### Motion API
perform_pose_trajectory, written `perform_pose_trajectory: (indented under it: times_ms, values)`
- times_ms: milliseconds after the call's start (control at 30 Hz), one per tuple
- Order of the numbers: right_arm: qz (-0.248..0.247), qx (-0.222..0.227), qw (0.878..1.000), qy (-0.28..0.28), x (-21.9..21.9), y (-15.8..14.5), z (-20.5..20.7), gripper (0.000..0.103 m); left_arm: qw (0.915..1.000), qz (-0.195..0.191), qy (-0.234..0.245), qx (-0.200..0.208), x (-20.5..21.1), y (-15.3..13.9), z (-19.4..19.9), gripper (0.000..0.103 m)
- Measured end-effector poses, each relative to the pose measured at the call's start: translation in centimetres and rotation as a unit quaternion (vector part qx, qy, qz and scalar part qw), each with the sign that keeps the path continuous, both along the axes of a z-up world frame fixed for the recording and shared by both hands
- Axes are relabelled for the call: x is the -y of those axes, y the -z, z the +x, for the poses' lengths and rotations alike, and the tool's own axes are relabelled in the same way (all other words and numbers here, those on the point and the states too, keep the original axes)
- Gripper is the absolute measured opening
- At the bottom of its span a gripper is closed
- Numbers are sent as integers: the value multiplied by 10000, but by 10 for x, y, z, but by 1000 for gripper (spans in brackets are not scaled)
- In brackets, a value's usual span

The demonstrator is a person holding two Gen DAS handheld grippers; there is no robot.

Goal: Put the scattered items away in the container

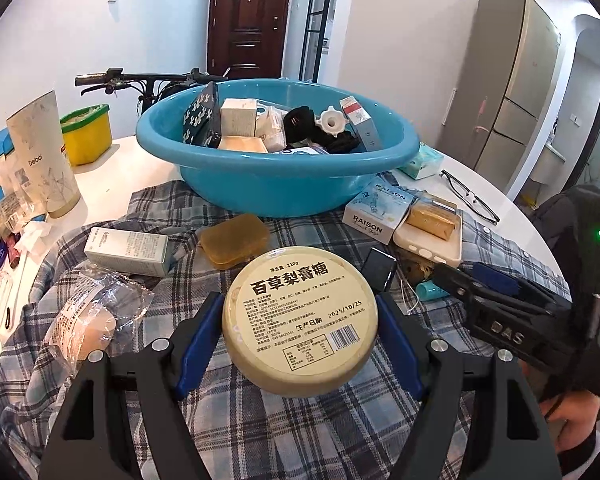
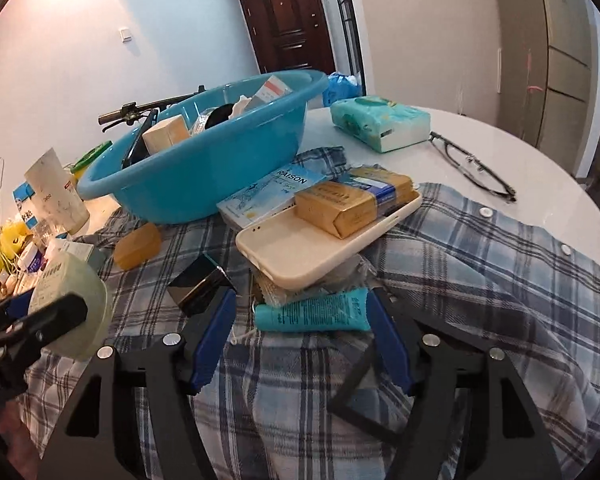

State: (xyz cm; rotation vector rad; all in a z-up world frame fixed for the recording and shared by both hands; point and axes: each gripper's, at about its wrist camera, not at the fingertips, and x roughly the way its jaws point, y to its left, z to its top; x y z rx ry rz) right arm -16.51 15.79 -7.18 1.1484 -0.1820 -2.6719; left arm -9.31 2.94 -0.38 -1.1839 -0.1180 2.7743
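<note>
left gripper [image 1: 300, 320]: its fingers [image 1: 198, 336] clamp the round candy tin [image 1: 300, 318] by the rim, the tin tilted label-up above the plaid shirt [image 1: 284, 420]; judged risk: a smooth curved rim held at two points could pivot or slip out on the way to the basin.
right gripper [image 2: 300, 332]: fingers parted to either side of the teal tube [image 2: 312, 314], which lies crosswise on the shirt; I cannot tell whether the pads press on it (a loose white thread sits beside it and might snag).
stack over the tube: the cream phone case [image 2: 320, 240] rests tilted on clutter just behind the tube, carrying a tan soap-like bar [image 2: 352, 204]; pulling the tube could tip both.
black box [image 2: 200, 284]: just beside the right gripper's left finger, easily knocked.
amber soap [image 1: 234, 240]: lies between tin and basin, still to be collected.
blue basin [image 1: 276, 188]: on the tabletop [image 2: 440, 148], partly on the shirt, already crowded; dragging cloth could shift it.
glasses [image 2: 472, 168]: beyond, near the edge, vulnerable to a sweep.
</note>
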Motion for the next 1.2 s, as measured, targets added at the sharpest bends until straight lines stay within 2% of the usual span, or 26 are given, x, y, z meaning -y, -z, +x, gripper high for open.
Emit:
perform_pose_trajectory:
  times_ms: [33, 167, 267, 400, 433, 533, 633, 667, 800, 867, 933, 1100, 1133, 1200]
  values:
    - [33, 25, 10000, -32, 1, 1, -4, 66, 10000, -24, 6, -18, -1, 0, 0, 77]
    - [314, 111, 9992, -201, 7, 6, -24, 80, 10000, -65, -9, -35, 0, 0, -3, 77]
    - [497, 190, 9984, -199, 8, 8, -32, 83, 10000, -31, -36, 12, 2, 3, -9, 77]
    - [480, 290, 9983, -180, 5, 12, -40, 84, 10000, 9, -47, 77, 2, 7, -15, 77]
    - [403, 329, 9984, -201, 4, 14, -40, 83, 10000, 13, -44, 88, 2, 7, -15, 77]
    - [188, 359, 9985, -379, 1, 12, -36, 60, 9999, 2, -37, 103, 2, 9, -15, 77]
    - [425, 309, 9975, -467, 8, 7, -27, 48, 9999, 31, -30, 96, 2, 9, -15, 77]
    - [484, 279, 9971, -525, 10, 5, -21, 39, 9999, 35, -32, 89, 1, 8, -14, 77]
    - [430, 233, 9973, -539, 9, -1, -3, 23, 10000, 58, -31, 41, 2, 6, -7, 77]
    - [372, 213, 9976, -539, 7, -3, 5, 10, 10000, 73, -20, 11, 2, 3, -2, 77]
    - [324, 209, 9977, -550, 6, -6, 14, 6, 10000, 74, -25, -20, 3, 1, 2, 77]
    - [371, 152, 9971, -649, 8, -12, 31, 6, 9999, 104, -24, -68, 5, -4, 11, 77]
    - [429, 121, 9971, -620, 9, -12, 31, 8, 9999, 102, -25, -68, 5, -4, 12, 77]
    - [610, 120, 9971, -437, 9, -10, 25, 26, 9999, 97, -16, -64, 5, -5, 13, 77]
